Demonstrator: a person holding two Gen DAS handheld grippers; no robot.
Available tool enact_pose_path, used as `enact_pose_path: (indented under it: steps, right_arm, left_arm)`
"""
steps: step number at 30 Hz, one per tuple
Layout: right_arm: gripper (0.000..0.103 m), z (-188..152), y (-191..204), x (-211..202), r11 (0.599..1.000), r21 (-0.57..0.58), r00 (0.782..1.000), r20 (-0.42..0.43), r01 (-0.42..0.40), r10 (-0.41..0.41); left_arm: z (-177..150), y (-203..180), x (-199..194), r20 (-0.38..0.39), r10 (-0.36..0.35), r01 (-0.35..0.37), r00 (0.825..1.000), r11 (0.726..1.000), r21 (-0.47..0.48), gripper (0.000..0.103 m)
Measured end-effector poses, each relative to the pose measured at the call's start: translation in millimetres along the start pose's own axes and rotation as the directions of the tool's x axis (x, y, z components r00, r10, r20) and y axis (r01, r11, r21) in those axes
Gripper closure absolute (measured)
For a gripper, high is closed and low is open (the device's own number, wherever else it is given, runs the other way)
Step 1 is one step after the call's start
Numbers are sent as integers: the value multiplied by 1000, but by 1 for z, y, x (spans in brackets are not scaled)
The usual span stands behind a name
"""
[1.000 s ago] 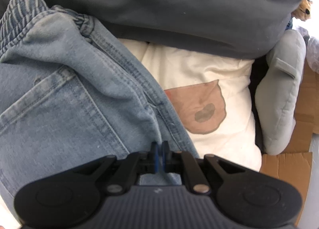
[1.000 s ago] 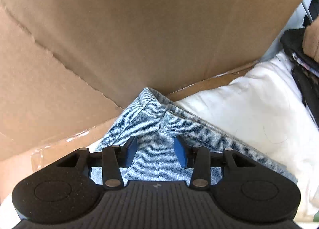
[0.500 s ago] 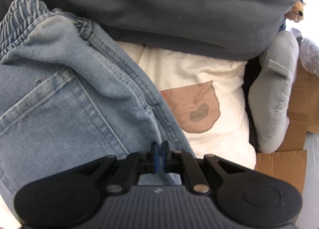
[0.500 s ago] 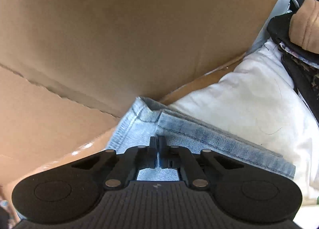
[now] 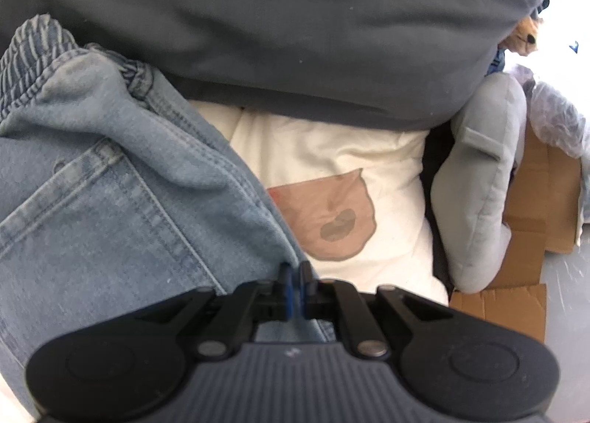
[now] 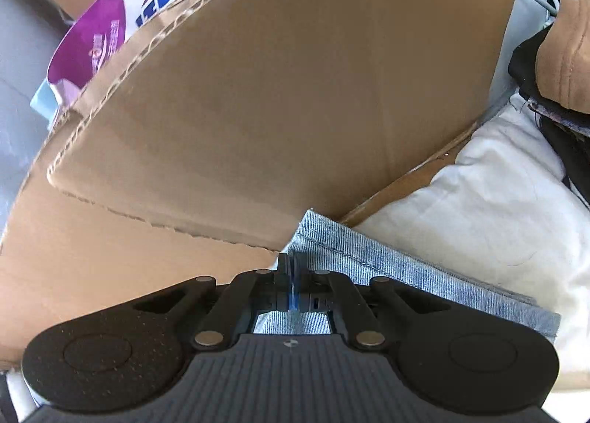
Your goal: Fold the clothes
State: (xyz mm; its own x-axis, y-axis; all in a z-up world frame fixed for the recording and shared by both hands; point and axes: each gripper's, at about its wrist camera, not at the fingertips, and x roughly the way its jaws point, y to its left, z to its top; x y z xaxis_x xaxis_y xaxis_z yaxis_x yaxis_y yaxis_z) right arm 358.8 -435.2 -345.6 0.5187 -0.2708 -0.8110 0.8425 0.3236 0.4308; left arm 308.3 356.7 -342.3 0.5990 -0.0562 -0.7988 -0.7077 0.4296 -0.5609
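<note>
Light blue jeans (image 5: 110, 183) fill the left of the left wrist view, waistband at the upper left, back pocket showing. My left gripper (image 5: 294, 275) is shut on the jeans' seam edge at the bottom centre. In the right wrist view a hemmed leg end of the jeans (image 6: 368, 264) lies against a cardboard wall, and my right gripper (image 6: 292, 268) is shut on that hem, a strip of denim pinched between the blue pads.
A dark grey garment (image 5: 295, 24) drapes across the top. Below it lies a cream cloth with a brown bear patch (image 5: 332, 216) and a grey cushion (image 5: 479, 183). A large cardboard box (image 6: 276, 91) stands close ahead; a white pillow (image 6: 497, 209) and dark clothes (image 6: 553, 98) lie right.
My right gripper closed on the jeans hem and lifted it, rolling so the box's top edge and a printed bag came into view. The left gripper kept its hold, barely shifting.
</note>
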Motion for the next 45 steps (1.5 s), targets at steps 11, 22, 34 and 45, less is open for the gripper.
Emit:
enact_pose_path:
  steps: [11,22,34,45]
  right_arm:
    - [103,-3,17,8,998,49,999,23,-27,26]
    - [103,-8,14,29,990,129,997,53,-60,54]
    - [100,-15,-6,50,947,257,981,31,-191,189]
    - [73,-5,-13,-28,969,103,973,-37,-223,228]
  left_arm:
    - [3,-5,14,26,-13,14,1000,999,-38,100]
    - [5,-14,47,34,0,1,999,999,-40,100]
    - [3,-29,50,-27,44,-42,999,995,92,87]
    - [-55,-89,44,-200,-2,85,980,908,411,72]
